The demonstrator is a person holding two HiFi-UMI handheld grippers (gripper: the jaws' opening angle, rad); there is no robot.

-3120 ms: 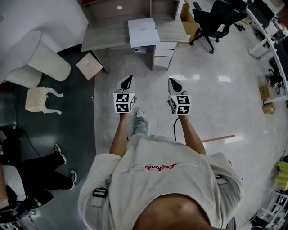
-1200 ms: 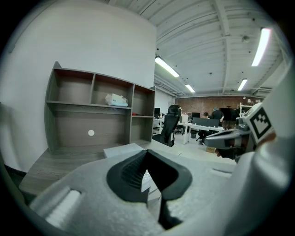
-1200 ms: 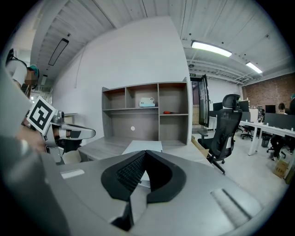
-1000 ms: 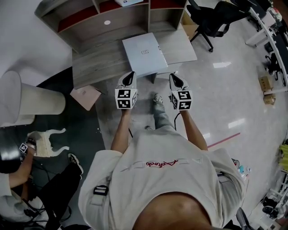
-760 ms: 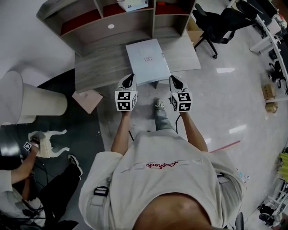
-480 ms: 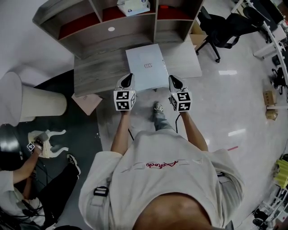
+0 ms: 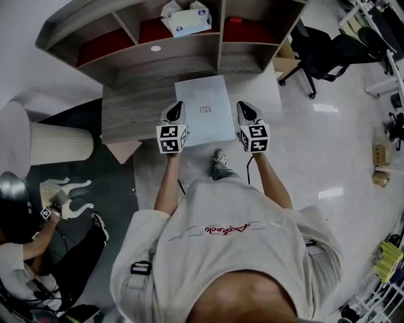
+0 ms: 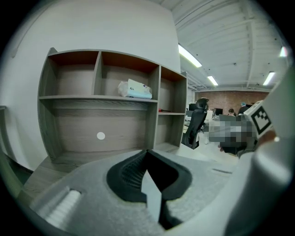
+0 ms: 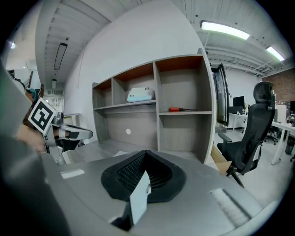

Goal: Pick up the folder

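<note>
White folder (image 7: 201, 117): flat on grey counter (image 7: 126, 110), upper centre of head view. Left tongs (image 7: 177, 106): together, empty, by folder's left edge. Right tongs (image 7: 242, 106): together, empty, by its right edge.

Folder (image 7: 205, 120) on desk (image 7: 129, 110), shelf unit (image 7: 120, 41) behind, office chair (image 7: 331, 47) right of desk

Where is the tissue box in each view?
Head view: top centre, tissue box in the shelf unit's middle compartment.
Left gripper view: upper centre, same compartment.
Right gripper view: just above centre, same compartment.
Shared landmark: white dot on the back panel below it.
</note>
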